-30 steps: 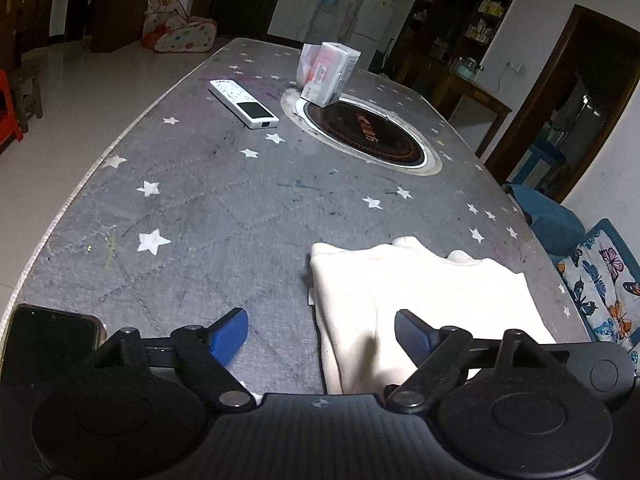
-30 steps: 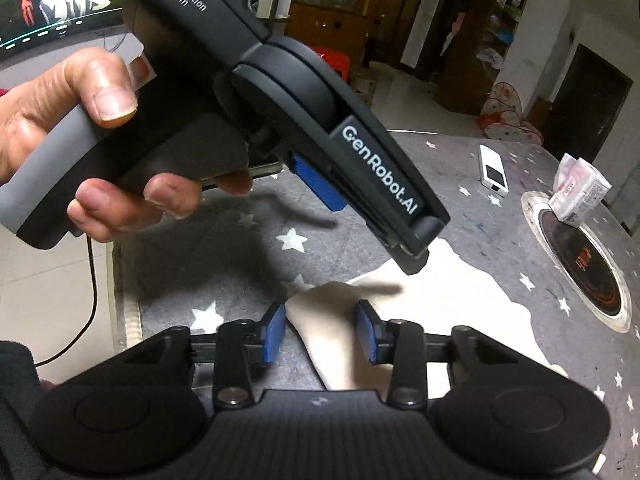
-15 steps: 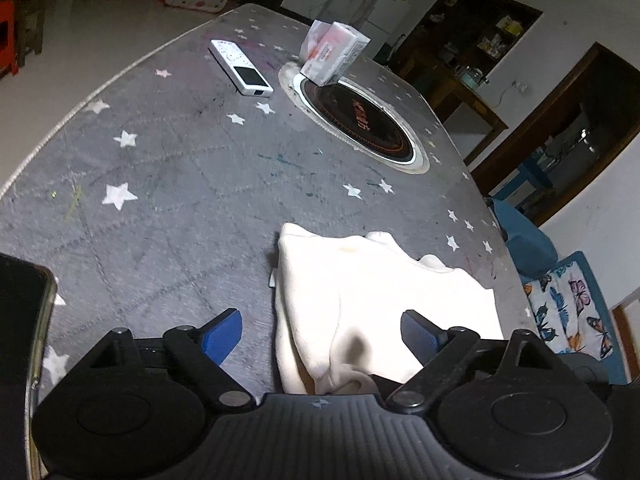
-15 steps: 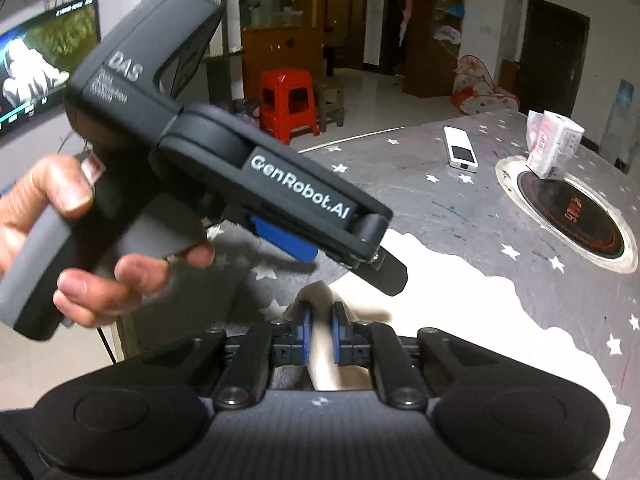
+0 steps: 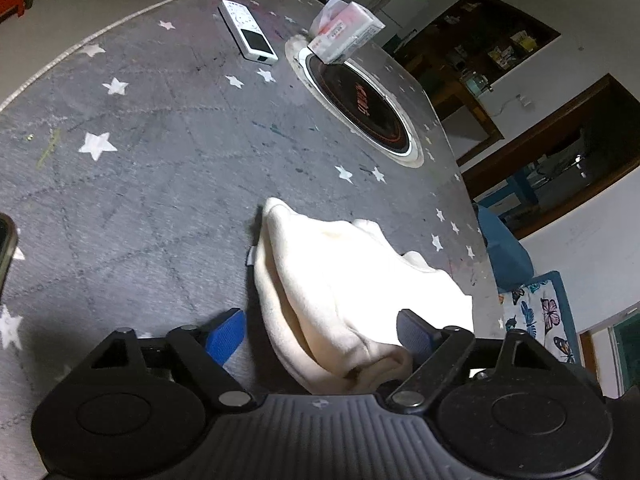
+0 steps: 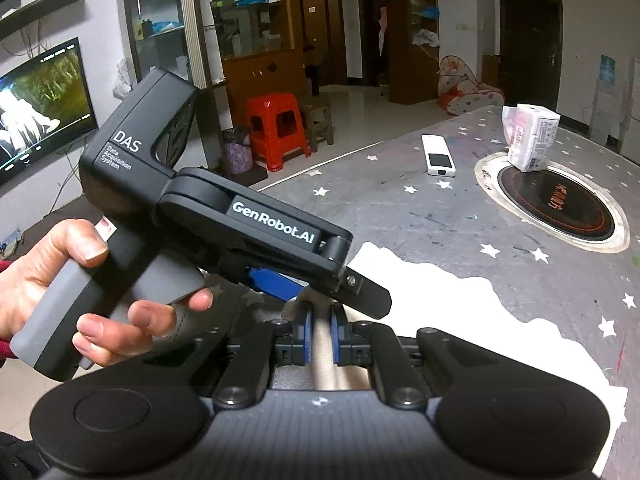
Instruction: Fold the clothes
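The cream garment (image 5: 352,280) is pinched at its near edge between the blue pads of the right gripper (image 6: 320,334), whose jaws are drawn narrow onto a ridge of fabric. That edge is seen lifted off the table (image 5: 160,160), which fits a fold being carried over, though how far the folding has gone cannot be settled from this moment.

The left gripper (image 5: 320,332) is held wide, its jaws standing either side of the bunched near end of the cloth without closing on it; nothing is gripped by it. In the right wrist view it is seen gripped by a hand (image 6: 60,280) and angled down just above the pinched edge, placed, it is judged, to take a second hold or to steady the cloth.

Further out, the rest of the garment lies spread over the grey, star-printed table, in what appear to be doubled layers. Beyond it a round black cooktop (image 5: 360,100) is set into the table, with a tissue pack (image 5: 344,36) resting on its far rim and tissue showing at its opening. A white remote (image 5: 248,32) lies just beside it. No other containers are shown.
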A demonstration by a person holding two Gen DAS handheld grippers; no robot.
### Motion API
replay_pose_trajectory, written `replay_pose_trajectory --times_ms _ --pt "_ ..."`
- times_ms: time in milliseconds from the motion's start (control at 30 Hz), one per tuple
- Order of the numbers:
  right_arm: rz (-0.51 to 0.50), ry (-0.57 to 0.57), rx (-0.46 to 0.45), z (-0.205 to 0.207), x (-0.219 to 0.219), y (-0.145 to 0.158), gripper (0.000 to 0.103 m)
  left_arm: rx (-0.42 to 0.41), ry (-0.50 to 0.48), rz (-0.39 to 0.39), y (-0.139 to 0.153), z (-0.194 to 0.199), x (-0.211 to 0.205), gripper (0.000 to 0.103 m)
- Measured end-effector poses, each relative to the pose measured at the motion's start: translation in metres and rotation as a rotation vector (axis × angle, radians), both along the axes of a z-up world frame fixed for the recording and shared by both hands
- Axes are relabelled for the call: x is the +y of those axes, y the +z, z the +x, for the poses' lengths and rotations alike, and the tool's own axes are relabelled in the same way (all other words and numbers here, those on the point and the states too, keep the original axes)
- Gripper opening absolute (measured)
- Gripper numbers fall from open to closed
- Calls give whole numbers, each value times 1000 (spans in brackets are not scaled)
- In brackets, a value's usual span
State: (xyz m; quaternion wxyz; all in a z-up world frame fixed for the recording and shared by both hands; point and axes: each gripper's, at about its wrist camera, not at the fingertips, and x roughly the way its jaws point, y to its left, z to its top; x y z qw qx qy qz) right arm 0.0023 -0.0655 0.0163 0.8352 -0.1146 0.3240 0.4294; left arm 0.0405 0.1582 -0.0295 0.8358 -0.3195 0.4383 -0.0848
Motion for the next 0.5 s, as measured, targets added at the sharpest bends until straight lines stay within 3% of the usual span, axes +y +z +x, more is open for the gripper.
replay_pose_trajectory --times_ms 300,500 --pt "19 4 4 -3 -4 4 8 9 20 -42 -3 9 -2 80" --pt "29 13 11 -6 -5 4 8 6 14 -49 -7 12 -7 60"
